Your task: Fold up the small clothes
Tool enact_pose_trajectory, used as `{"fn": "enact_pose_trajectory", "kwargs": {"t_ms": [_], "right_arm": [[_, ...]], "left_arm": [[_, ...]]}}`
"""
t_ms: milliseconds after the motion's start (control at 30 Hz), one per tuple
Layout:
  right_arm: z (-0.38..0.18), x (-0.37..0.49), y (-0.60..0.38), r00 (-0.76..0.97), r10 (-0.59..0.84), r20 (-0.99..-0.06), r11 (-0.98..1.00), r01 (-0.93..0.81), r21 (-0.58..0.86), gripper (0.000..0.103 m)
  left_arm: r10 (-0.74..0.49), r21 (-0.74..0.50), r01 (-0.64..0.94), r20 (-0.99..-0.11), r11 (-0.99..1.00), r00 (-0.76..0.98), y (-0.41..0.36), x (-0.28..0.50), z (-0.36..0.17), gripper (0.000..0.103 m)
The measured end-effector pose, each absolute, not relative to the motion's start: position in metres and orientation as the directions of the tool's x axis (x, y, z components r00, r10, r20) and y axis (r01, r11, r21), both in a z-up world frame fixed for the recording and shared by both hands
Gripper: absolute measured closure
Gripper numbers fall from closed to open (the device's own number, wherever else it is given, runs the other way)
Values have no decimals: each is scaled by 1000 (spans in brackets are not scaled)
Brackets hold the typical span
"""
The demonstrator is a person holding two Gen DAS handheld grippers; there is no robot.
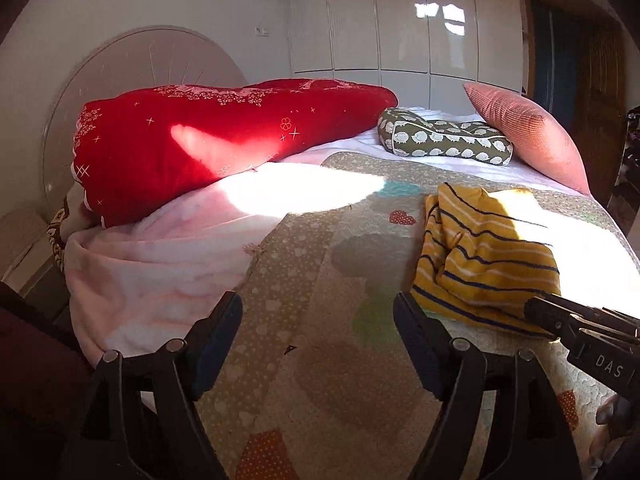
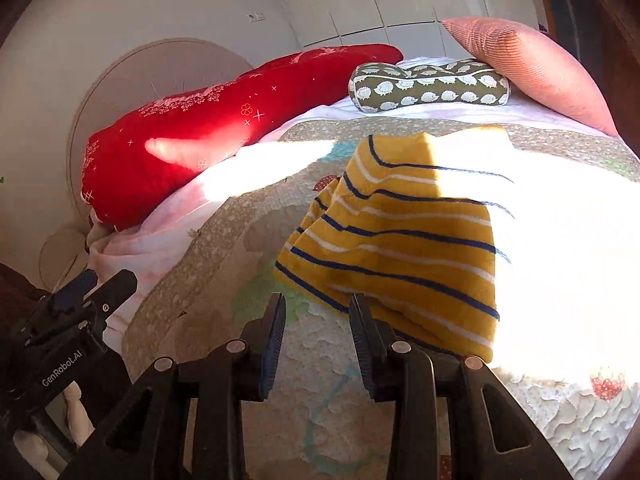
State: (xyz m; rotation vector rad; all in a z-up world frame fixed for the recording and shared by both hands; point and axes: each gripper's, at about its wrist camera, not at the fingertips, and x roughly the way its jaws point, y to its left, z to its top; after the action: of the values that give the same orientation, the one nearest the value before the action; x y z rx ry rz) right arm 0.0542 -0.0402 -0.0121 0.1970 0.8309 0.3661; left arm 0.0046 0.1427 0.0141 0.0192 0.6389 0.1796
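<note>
Left wrist view: your left gripper (image 1: 318, 320) hangs released over the quilt (image 1: 304, 248), nothing between its jaws; the yellow striped garment (image 1: 480, 252) lies at two o'clock on the bed. The right gripper (image 1: 560, 316) reads "DAS"

Right wrist view: the right gripper (image 2: 318, 312) is parted and empty at the garment's near hem (image 2: 400, 240). Slide under the edge before clenching. The left gripper (image 2: 72, 308) at eight o'clock reads "GenRobot.AI"

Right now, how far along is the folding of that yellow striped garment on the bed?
Done: the yellow knit garment with blue and white stripes lies bunched into a rough compact bundle on the patterned quilt, not a neat fold. In hand: nothing; the left hand-held gripper and the right hand-held gripper are both open, beside its near edge. Left: squaring it up.
</note>
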Motion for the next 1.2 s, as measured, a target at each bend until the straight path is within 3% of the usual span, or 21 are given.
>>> {"fn": "enact_pose_trajectory", "kwargs": {"t_ms": [133,233,467,1200], "right_arm": [[-7,26,-56,668,282,-689,959,-193,207,58],[-7,13,-64,680,237,-693,971,-170,166,51],[-16,3,-83,678,201,-707,979,-112,172,48],[-37,-11,-82,646,122,-754,992,-104,72,43]], "left_arm": [[159,72,-144,-552,987,819,128,-11,21,15],[158,105,-121,-521,987,839,113,-23,25,13],[128,125,-75,-492,989,861,90,-39,33,8],[51,57,-22,-582,998,812,81,-30,12,2]]}}
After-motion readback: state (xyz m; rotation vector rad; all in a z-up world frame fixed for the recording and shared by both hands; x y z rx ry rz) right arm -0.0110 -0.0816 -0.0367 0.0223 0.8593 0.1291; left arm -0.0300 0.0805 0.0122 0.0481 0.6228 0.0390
